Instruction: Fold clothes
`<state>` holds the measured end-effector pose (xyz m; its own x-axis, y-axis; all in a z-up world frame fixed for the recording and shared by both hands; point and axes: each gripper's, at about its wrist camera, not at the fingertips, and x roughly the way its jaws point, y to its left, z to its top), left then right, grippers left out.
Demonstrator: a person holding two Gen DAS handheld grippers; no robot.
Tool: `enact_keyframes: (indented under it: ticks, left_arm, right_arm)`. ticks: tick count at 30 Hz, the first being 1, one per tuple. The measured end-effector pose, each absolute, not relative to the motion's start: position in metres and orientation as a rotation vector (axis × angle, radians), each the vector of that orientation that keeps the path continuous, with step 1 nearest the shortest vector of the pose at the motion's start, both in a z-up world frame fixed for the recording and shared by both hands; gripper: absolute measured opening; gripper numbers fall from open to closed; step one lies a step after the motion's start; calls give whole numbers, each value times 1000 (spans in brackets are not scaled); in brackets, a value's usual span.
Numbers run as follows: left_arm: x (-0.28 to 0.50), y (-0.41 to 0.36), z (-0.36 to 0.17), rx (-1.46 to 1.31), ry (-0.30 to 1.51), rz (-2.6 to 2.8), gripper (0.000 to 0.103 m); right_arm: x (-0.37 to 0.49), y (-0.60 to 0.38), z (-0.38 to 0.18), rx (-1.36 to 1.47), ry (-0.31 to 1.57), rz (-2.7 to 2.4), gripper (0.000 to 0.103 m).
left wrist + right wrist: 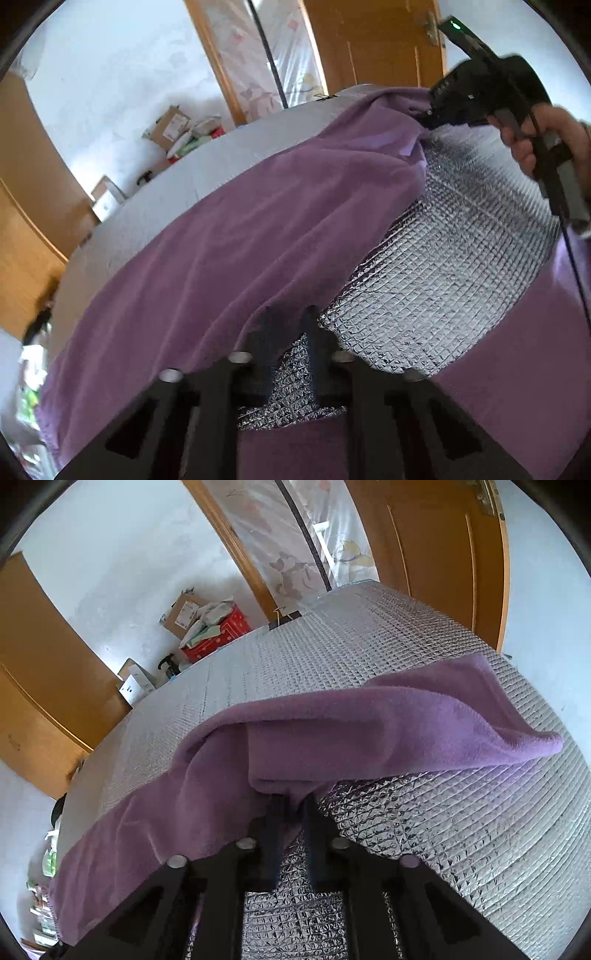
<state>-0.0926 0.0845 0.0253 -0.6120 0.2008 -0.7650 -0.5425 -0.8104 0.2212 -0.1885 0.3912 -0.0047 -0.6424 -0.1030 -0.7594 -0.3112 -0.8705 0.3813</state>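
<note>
A purple fleece garment [229,236] lies draped over a quilted silver foil surface [332,653], one edge raised off it. The left gripper [287,314] has its jaws close together and clamped on the near hem of the garment, cloth bunched over the tips. In the left wrist view the right gripper [430,112] sits farther along the same raised edge, held in the person's right hand [535,136]; the right wrist view shows its jaws pinching a thick fold of the fleece. Between the two grips the fabric hangs in a sagging ridge, with bare foil showing beneath and to the right. A loose flap of the garment sticks out to the right, lying on the foil. A dark cable [576,266] runs down from the right gripper's handle across the cloth. Beyond the far edge of the surface, against a white wall, stand a cardboard box [184,614], a red box [218,637] stuffed with packets, a dark pump bottle [168,666], and a small white carton [135,686]. A wooden door [443,554] stands behind, a flower-printed curtain [295,554] beside it.
</note>
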Motion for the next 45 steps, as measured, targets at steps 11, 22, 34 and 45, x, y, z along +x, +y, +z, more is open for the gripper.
enact_keyframes:
  ticks: [11, 22, 34, 45]
  left_arm:
    - [-91, 55, 46, -1047, 386, 2481, 0]
    - [-80, 57, 44, -1042, 374, 2436, 4]
    - [-68, 106, 25, -1024, 600, 2288, 26]
    - [-80, 116, 20, -1021, 661, 2357, 29]
  right_arm:
    - [-164, 400, 32, -1159, 727, 2687, 4]
    - [-142, 409, 39, -1214, 710, 2591, 4]
    - [-151, 414, 19, -1272, 771, 2534, 5]
    - [-153, 411, 20, -1275, 780, 2525, 6]
